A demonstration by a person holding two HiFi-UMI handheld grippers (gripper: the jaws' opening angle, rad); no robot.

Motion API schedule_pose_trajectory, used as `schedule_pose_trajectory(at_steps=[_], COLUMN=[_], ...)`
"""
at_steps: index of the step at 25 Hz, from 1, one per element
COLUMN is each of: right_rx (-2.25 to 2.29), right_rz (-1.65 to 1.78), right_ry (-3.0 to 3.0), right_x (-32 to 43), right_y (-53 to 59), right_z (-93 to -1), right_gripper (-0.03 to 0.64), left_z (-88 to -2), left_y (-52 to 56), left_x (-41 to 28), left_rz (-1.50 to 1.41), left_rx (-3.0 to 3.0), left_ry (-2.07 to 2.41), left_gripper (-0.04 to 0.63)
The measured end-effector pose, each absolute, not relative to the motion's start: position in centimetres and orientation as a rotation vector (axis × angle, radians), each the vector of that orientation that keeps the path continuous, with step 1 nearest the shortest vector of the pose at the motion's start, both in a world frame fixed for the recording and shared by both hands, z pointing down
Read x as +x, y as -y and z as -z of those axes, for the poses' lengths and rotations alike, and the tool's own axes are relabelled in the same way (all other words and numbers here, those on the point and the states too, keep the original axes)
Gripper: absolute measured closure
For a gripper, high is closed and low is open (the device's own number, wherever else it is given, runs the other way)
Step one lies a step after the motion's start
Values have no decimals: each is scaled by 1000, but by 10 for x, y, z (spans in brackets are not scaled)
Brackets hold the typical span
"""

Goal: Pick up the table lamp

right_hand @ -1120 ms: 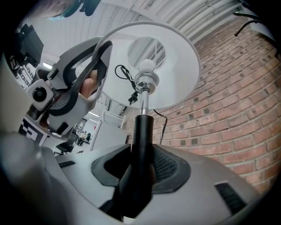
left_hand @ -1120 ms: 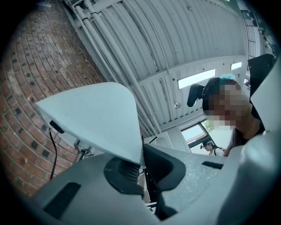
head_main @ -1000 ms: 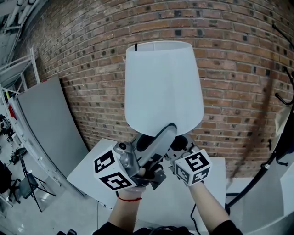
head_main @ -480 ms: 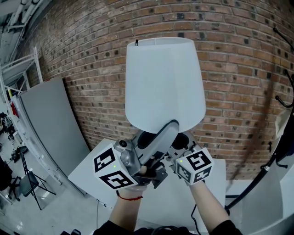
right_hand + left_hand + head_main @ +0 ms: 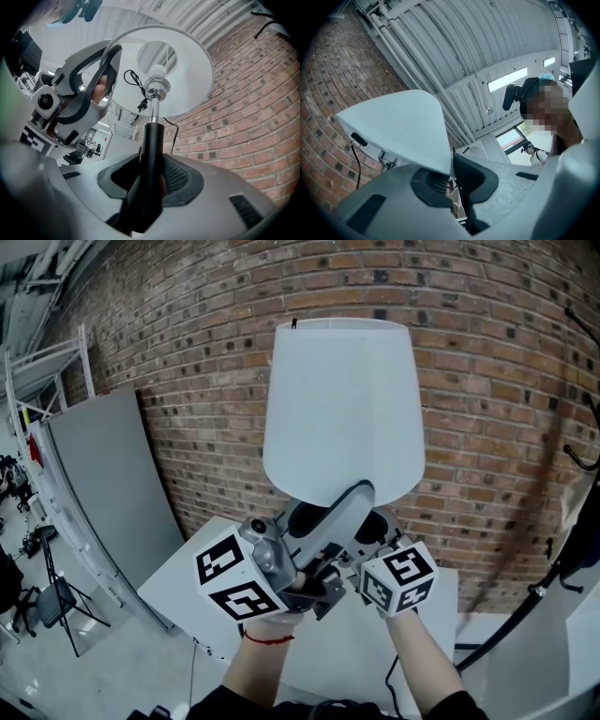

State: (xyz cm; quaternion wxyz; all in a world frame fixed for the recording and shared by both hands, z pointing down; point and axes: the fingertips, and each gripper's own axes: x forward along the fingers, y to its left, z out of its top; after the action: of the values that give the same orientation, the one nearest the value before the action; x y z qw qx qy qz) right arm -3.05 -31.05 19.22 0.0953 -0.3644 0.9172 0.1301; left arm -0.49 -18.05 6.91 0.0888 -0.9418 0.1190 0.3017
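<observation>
The table lamp is held up in front of the brick wall, its white shade (image 5: 342, 409) above both grippers. My right gripper (image 5: 377, 532) is shut on the lamp's black stem (image 5: 152, 140), which stands between its pads; the bulb socket and the inside of the shade (image 5: 187, 79) show above. My left gripper (image 5: 359, 495) reaches up to the shade's lower rim. In the left gripper view the rim of the shade (image 5: 398, 126) runs down into the nearly closed jaws of the left gripper (image 5: 452, 171). The lamp's base is hidden.
A white table (image 5: 427, 652) lies below the hands. A grey panel (image 5: 103, 484) leans on the brick wall (image 5: 487, 381) at the left, and a dark stand (image 5: 562, 559) is at the right. A person (image 5: 534, 152) stands far off.
The lamp and both grippers sit slightly further right in the head view. Both grips look the same.
</observation>
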Motion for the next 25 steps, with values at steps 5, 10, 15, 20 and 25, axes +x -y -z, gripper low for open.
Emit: schedule_pose_trajectory(at_steps=[5, 10, 15, 20, 25], right_rx=[-1083, -1086, -1092, -1090, -1087], right_rz=[-382, -380, -386, -377, -372], right_ry=[-2727, -2734, -2734, -2735, -2735], right_x=[-31, -30, -29, -28, -27], right_y=[308, 306, 305, 306, 308], right_z=[-193, -195, -197, -198, -201], right_gripper=[466, 466, 466, 466, 466], left_z=[-68, -70, -71, -71, -74], left_y=[179, 178, 177, 179, 182], left_x=[-5, -4, -4, -2, -1], left_rz=[-908, -916, -926, -922, -920], left_rx=[-2805, -2805, -2807, -2807, -2810], left_ry=[-360, -373, -375, -383, -389], left_gripper=[577, 577, 577, 577, 577])
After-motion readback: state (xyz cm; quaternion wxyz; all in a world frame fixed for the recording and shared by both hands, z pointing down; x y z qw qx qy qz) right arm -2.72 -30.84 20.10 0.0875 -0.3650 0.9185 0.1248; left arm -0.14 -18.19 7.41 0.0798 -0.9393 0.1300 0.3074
